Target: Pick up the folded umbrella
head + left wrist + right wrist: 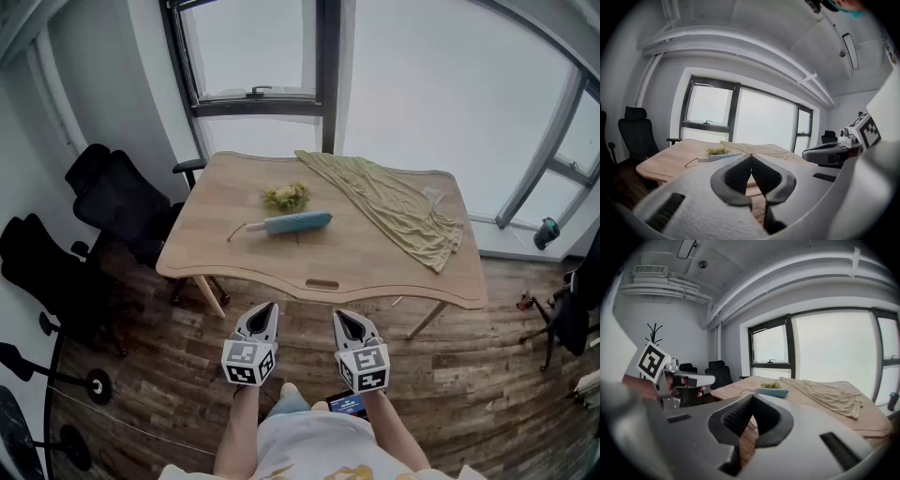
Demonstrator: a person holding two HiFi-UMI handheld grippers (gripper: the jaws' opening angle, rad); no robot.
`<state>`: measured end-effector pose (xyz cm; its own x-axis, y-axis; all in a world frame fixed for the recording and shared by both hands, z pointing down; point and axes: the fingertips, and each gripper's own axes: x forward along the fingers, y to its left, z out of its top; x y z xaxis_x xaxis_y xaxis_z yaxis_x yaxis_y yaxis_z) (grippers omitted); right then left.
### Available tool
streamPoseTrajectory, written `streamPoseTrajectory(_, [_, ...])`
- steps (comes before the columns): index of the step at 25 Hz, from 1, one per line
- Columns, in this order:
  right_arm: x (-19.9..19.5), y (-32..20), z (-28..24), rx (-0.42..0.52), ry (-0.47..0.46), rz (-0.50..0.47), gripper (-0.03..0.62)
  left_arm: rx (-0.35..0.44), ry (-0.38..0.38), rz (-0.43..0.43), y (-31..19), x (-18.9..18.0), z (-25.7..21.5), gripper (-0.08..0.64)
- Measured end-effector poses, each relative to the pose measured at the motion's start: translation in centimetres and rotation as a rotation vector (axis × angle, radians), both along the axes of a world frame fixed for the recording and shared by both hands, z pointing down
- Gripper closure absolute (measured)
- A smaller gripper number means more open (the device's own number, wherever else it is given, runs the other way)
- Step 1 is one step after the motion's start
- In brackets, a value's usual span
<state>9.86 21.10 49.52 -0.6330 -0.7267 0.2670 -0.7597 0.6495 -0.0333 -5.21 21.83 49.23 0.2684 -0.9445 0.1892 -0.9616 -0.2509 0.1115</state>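
Task not begun: our left gripper [268,309] and right gripper [343,319], jaws pressed together and empty, hang well short of the light-blue folded umbrella [298,223] on the pale wooden table [225,248].

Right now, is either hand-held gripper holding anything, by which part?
Nothing is held: left hand-held gripper and right hand-held gripper are shut, empty; the folded umbrella lies on the table.

No text legible; no labels, no numbers — nothing readable.

The folded umbrella [298,222] is light blue, with a pale handle [254,226] at its left end. It lies flat near the middle of the wooden table [375,272].
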Motion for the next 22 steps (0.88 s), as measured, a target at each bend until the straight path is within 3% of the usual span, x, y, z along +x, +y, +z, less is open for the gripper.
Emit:
streamPoseTrajectory(14, [0.3, -0.6, 1.4, -0.047, -0.025, 0.021, 0.581, -0.018, 0.052, 0.009, -0.3, -0.4, 0.2, 0.540])
streamPoseTrajectory(22, [0.4, -5.4, 3.0, -0.075, -0.026, 0.054, 0.581, -0.042, 0.065, 0.001, -4.8, -1.5, 2.1, 0.540])
